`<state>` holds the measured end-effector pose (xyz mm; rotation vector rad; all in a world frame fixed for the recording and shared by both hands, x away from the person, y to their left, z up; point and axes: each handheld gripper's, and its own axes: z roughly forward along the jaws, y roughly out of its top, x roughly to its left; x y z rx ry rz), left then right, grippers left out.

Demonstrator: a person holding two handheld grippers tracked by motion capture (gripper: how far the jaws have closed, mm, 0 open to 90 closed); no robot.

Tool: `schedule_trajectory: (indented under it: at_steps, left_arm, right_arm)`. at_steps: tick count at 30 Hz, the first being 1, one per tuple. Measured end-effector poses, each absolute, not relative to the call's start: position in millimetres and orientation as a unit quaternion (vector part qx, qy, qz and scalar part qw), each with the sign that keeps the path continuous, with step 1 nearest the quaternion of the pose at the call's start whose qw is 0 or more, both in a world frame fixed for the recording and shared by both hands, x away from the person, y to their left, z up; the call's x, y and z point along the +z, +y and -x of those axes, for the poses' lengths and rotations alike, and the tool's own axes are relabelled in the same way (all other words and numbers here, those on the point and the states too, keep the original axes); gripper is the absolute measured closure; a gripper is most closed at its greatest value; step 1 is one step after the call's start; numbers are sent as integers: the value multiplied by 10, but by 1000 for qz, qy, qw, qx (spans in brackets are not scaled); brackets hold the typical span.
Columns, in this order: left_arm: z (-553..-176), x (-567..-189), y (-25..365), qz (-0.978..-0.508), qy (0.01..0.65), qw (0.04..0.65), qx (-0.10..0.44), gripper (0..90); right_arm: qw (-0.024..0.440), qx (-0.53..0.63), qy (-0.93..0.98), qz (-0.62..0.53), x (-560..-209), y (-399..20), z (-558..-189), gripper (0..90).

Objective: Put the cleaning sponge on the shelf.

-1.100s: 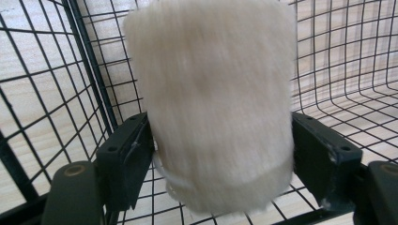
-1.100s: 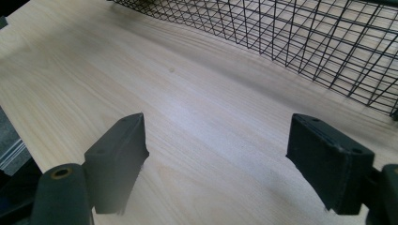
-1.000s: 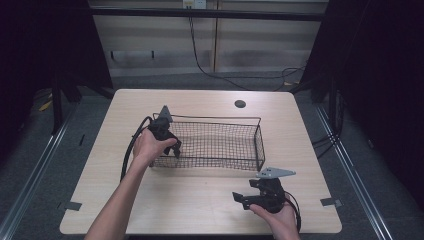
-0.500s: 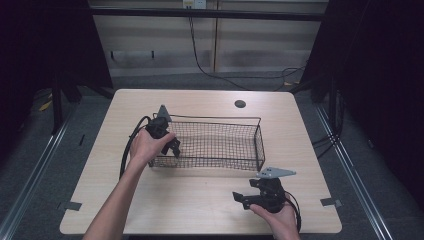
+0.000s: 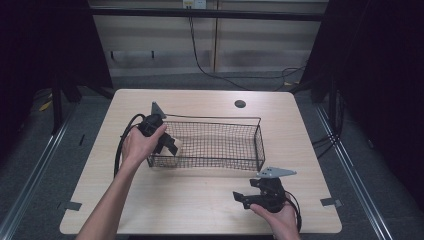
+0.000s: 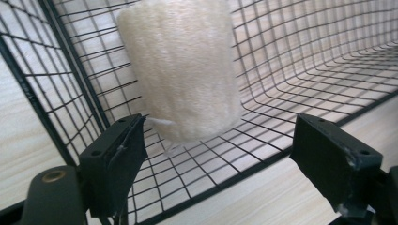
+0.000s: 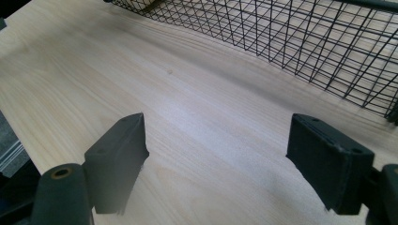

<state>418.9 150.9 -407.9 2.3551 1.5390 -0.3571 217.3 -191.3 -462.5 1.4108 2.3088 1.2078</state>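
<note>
A black wire basket (image 5: 220, 150) stands in the middle of the wooden table (image 5: 200, 200). A cream, fibrous roll like a loofah (image 6: 183, 70) lies inside it at its left end (image 5: 179, 148), against the wire wall. My left gripper (image 5: 172, 146) reaches over that end with its jaws open. In the left gripper view the roll sits just beyond the left gripper (image 6: 220, 129), touching neither pad. My right gripper (image 5: 244, 192) rests open near the table's front right. Nothing is between the jaws of the right gripper (image 7: 216, 126), which point toward the basket (image 7: 305, 42).
A round cable hole (image 5: 240, 104) is at the table's back edge. The left gripper's cable (image 5: 120, 145) loops over the table left of the basket. Bare wood lies in front of the basket. Dark floor and metal rails surround the table.
My left hand and gripper have shifted a little toward the near left corner of the basket. The right gripper has stayed where it was.
</note>
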Motion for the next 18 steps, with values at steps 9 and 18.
schedule_trajectory:
  at_steps: [9, 18]
  left_arm:
    - [-4091, -3963, 1550, -838, 499, 201, -95, 212]
    - [-3916, -3813, 1610, -852, 460, 238, -79, 200]
  right_arm:
    - [92, 407, 774, -477, -4622, -1925, -2172, 198]
    - [93, 408, 774, -476, -4619, -1922, -2172, 198]
